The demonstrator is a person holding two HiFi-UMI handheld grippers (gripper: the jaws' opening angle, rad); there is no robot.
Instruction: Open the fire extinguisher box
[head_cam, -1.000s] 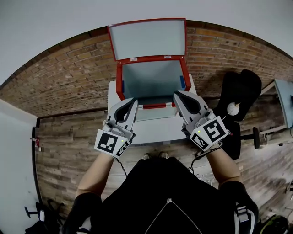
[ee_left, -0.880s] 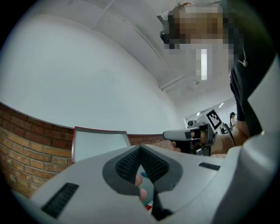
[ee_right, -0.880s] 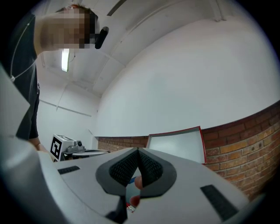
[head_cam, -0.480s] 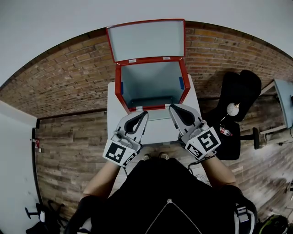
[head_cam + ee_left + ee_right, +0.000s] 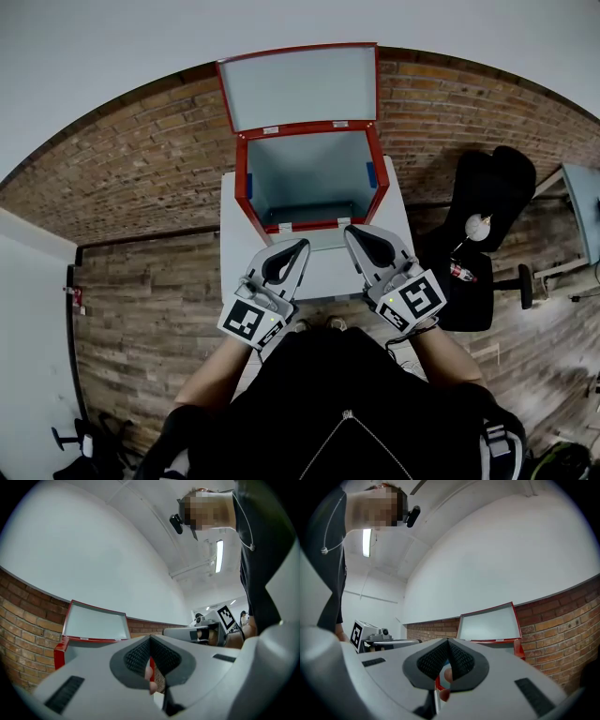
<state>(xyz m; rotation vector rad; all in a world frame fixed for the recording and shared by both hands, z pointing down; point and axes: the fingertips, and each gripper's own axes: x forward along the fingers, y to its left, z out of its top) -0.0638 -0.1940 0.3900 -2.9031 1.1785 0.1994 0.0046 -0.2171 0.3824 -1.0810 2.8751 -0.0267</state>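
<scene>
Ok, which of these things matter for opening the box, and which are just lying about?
For the job: red box; its lid, already up; left tool and right tool, both shut.

Just about: white table under the box; black chair; brick wall.

Black, perhaps short-sleeved top (image 5: 347,412); grey left gripper (image 5: 300,247) and right gripper (image 5: 352,234) have black-padded jaws.

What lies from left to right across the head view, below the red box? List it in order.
left gripper → right gripper → black chair
</scene>
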